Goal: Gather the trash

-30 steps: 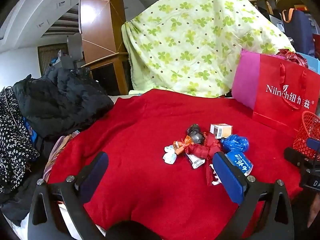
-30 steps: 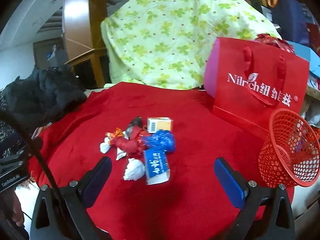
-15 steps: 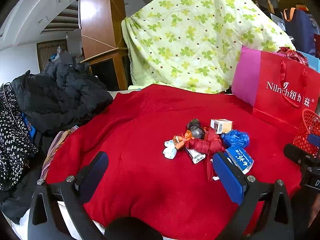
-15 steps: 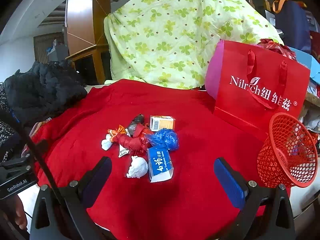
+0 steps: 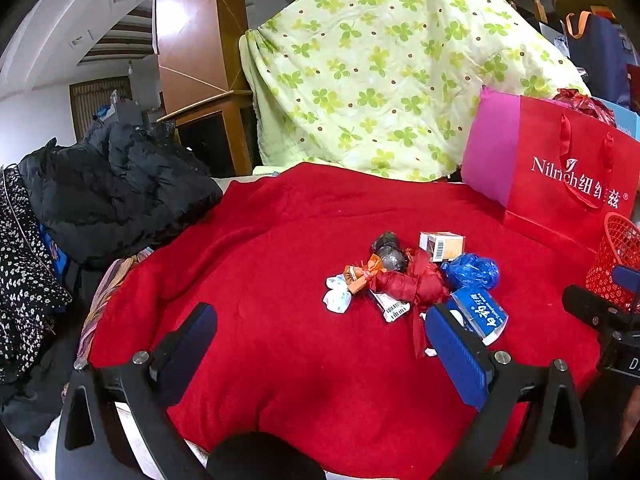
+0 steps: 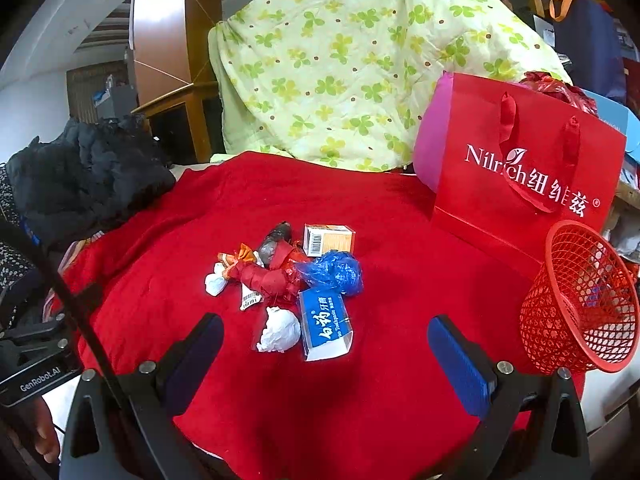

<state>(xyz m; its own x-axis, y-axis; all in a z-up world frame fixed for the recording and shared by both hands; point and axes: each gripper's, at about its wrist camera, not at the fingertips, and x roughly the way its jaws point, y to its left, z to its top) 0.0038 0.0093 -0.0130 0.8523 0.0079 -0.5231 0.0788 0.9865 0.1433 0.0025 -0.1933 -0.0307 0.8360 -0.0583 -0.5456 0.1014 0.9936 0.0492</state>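
Both grippers hang spread wide and empty over the near edge of the red blanket [image 6: 400, 208]: the right gripper [image 6: 324, 344] sits nearest the trash, with the crumpled white paper wad [image 6: 280, 330] and the blue toothpaste box [image 6: 326, 324] lying just ahead between its blue pads, while the left gripper [image 5: 320, 344] points at bare blanket with the pile off toward its right finger. Beyond those two pieces the rest of the trash is bunched together: a blue plastic bag [image 6: 332, 272], a red crumpled wrapper [image 6: 272, 274], an orange candy wrapper [image 6: 240, 256], a dark foil lump [image 6: 274, 240] and a small orange carton [image 6: 328, 238]. The red mesh basket [image 6: 580, 300] stands tilted at the right, well apart from the pile, in front of a red shopping bag [image 6: 520, 168]. Nothing looks collected yet by either gripper. The sensible start is probably the paper wad, since it lies loose at the pile's near edge: lower the right gripper straight over it, close gently so it compresses without snagging the soft blanket, then carry it rightward to the basket's mouth.
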